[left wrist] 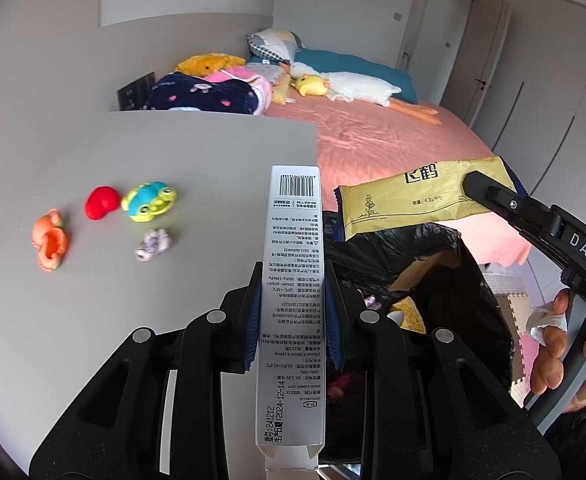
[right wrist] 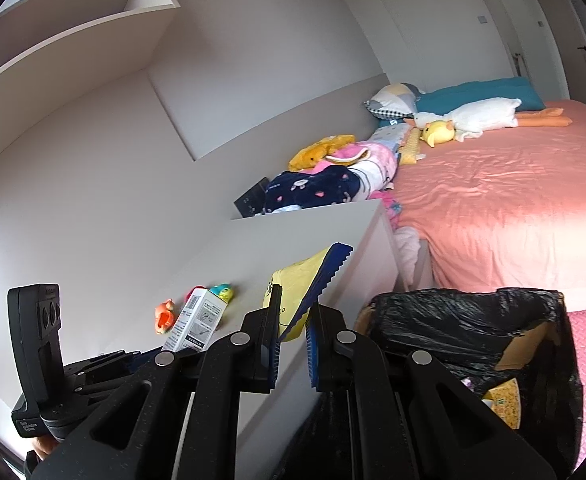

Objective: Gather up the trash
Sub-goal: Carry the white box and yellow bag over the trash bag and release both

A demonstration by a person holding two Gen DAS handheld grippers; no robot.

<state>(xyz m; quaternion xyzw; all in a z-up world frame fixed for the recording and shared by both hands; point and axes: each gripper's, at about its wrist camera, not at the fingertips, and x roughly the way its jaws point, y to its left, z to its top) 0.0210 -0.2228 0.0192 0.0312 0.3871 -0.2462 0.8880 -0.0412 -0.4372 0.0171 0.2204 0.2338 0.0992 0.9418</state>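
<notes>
My left gripper (left wrist: 293, 316) is shut on a long white printed box (left wrist: 293, 280), held upright over the edge of the grey table (left wrist: 133, 160). The box also shows in the right wrist view (right wrist: 197, 322). My right gripper (right wrist: 293, 344) is shut on a yellow snack packet (right wrist: 297, 280); in the left wrist view the packet (left wrist: 421, 200) hangs above the black trash bag (left wrist: 453, 272). The bag (right wrist: 473, 332) lines a cardboard box beside the table and holds some scraps.
Small toys lie on the table: an orange crab (left wrist: 49, 240), a red one (left wrist: 101, 202), a green-blue frog (left wrist: 149, 200) and a pale purple one (left wrist: 153, 244). A bed with a pink sheet (left wrist: 393, 140) and plush toys stands behind.
</notes>
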